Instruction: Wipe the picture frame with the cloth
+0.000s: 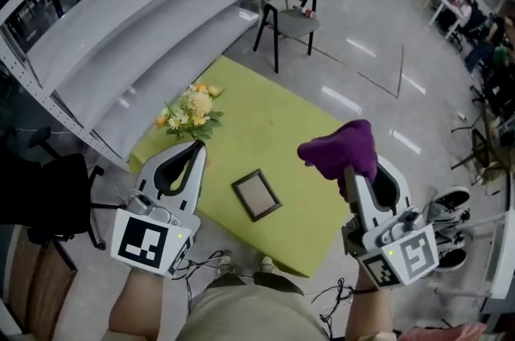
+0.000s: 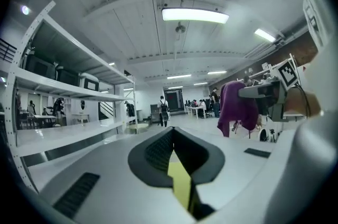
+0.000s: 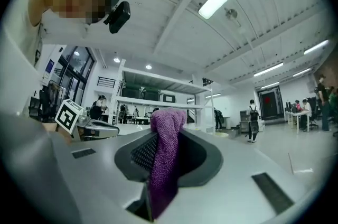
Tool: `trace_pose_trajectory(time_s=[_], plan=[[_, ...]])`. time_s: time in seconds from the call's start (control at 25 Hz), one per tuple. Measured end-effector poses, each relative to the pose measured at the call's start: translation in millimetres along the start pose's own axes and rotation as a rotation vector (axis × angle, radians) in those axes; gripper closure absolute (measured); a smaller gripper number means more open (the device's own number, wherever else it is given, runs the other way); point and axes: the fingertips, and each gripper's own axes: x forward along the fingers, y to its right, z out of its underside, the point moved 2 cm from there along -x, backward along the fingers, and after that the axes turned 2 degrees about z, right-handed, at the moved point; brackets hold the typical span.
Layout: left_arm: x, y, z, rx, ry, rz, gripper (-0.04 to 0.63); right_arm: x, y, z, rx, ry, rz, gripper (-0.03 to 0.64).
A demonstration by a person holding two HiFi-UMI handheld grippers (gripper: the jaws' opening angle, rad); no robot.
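A small dark picture frame (image 1: 257, 195) lies flat on the green table (image 1: 273, 122), near its front edge. My right gripper (image 1: 349, 173) is raised to the frame's right and is shut on a purple cloth (image 1: 341, 149), which bunches above its jaws. In the right gripper view the cloth (image 3: 165, 154) hangs down between the jaws. To the left of the frame, my left gripper (image 1: 195, 148) is held up with its jaws shut and nothing between them. The left gripper view looks out across the room, with the cloth (image 2: 237, 106) at its right.
A bunch of yellow and white flowers (image 1: 189, 112) stands at the table's left side. Grey shelving (image 1: 121, 26) runs along the left. A grey chair (image 1: 286, 13) stands beyond the table and a black chair (image 1: 48, 186) at the near left. Cables lie on the floor below.
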Motion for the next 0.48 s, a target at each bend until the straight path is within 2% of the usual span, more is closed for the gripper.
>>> trace_pose_trajectory(time_s=[0.16,0.36,0.48], plan=[[-15,-6,-28,0.026,0.039,-0.043,0.589,-12,-11,-31,-0.003,0.071,-0.008,0.541],[-38,2,-53,0.054,0.092,-0.041,0.589,-28,-30,-57,-0.014,0.135,-0.014,0.540],[-53,11,-52,0.053,0.097,-0.042,0.589,-34,-42,-59,-0.035,0.134,-0.026,0.540]])
